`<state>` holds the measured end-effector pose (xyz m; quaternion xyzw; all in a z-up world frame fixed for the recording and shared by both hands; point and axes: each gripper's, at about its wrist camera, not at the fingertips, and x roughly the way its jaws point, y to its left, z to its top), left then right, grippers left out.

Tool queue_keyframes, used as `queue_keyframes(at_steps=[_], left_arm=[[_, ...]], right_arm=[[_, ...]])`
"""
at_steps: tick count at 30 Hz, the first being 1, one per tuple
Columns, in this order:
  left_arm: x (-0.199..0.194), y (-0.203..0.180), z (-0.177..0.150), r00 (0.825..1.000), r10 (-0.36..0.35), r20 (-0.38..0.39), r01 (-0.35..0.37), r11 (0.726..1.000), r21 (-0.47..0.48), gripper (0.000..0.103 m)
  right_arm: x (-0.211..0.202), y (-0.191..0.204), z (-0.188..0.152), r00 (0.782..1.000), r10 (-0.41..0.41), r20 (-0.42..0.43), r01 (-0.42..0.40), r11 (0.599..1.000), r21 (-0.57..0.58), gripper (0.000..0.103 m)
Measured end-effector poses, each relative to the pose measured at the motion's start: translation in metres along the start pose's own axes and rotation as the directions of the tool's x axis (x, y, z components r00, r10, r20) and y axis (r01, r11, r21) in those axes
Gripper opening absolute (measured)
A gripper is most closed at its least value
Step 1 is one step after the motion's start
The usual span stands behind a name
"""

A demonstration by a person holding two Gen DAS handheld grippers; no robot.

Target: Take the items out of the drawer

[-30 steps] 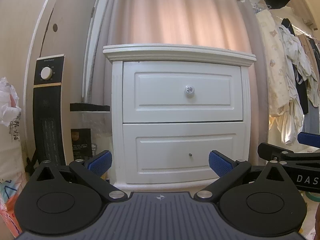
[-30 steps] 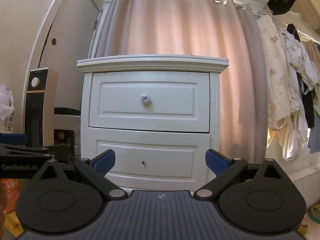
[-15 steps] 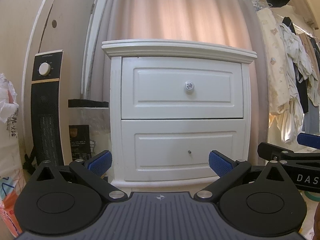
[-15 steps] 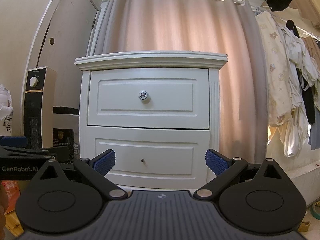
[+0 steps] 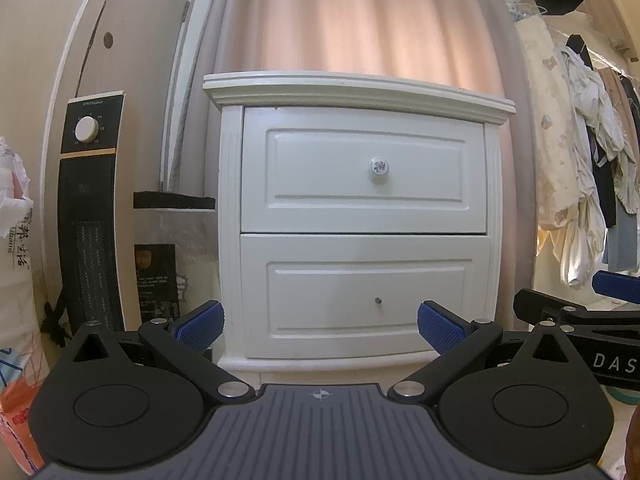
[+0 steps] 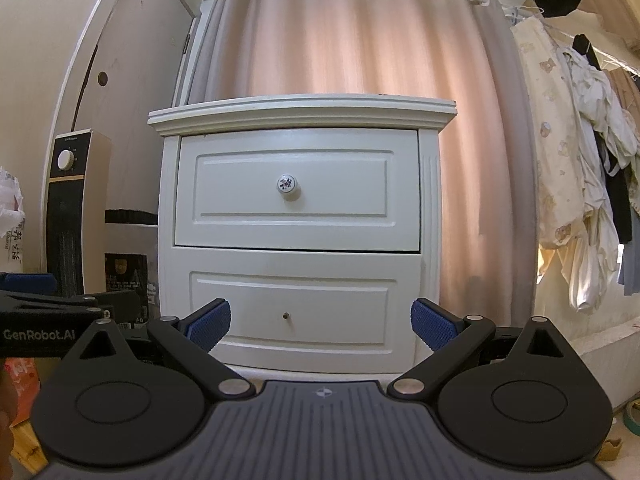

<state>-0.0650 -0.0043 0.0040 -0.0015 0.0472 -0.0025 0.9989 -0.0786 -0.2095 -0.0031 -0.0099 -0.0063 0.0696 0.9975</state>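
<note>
A white two-drawer nightstand [image 5: 362, 216] stands ahead, also in the right wrist view [image 6: 298, 236]. Both drawers are shut. The top drawer [image 5: 362, 172] has a round patterned knob [image 5: 379, 167], which also shows in the right wrist view [image 6: 288, 184]. The bottom drawer [image 5: 366, 292] has only a small stud [image 5: 378, 301]. My left gripper [image 5: 320, 324] is open and empty, some way in front of the bottom drawer. My right gripper [image 6: 320, 322] is open and empty too, beside the left one. The drawer contents are hidden.
A tall heater [image 5: 90, 216] with a dial stands left of the nightstand, with boxes [image 5: 156, 280] between them. A pink curtain [image 5: 360, 20] hangs behind. Clothes [image 5: 580, 168] hang at the right. A white bag [image 5: 14, 240] is at far left.
Both grippers have shifted a little, so the nightstand sits lower in both views than a second ago. Both stay open and the drawers stay shut.
</note>
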Motion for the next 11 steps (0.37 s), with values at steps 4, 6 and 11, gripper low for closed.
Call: queue_keyframes(at_steps=[4, 6, 11], left_arm=[[0.0029, -0.0005, -0.0013, 1.0, 0.0, -0.007, 0.0, 1.0, -0.001, 0.103], [0.0037, -0.0008, -0.0016, 1.0, -0.001, -0.008, 0.001, 1.0, 0.0, 0.103], [0.0039, -0.0012, -0.0021, 1.0, 0.004, -0.005, -0.004, 1.0, -0.01, 0.103]], right_arm=[[0.0034, 0.0001, -0.003, 1.0, 0.0, -0.011, 0.001, 1.0, 0.004, 0.103], [0.0048, -0.0001, -0.0043, 1.0, 0.0, -0.016, 0.001, 1.0, 0.006, 0.103], [0.0064, 0.0006, -0.0047, 1.0, -0.004, -0.019, 0.004, 1.0, 0.002, 0.103]])
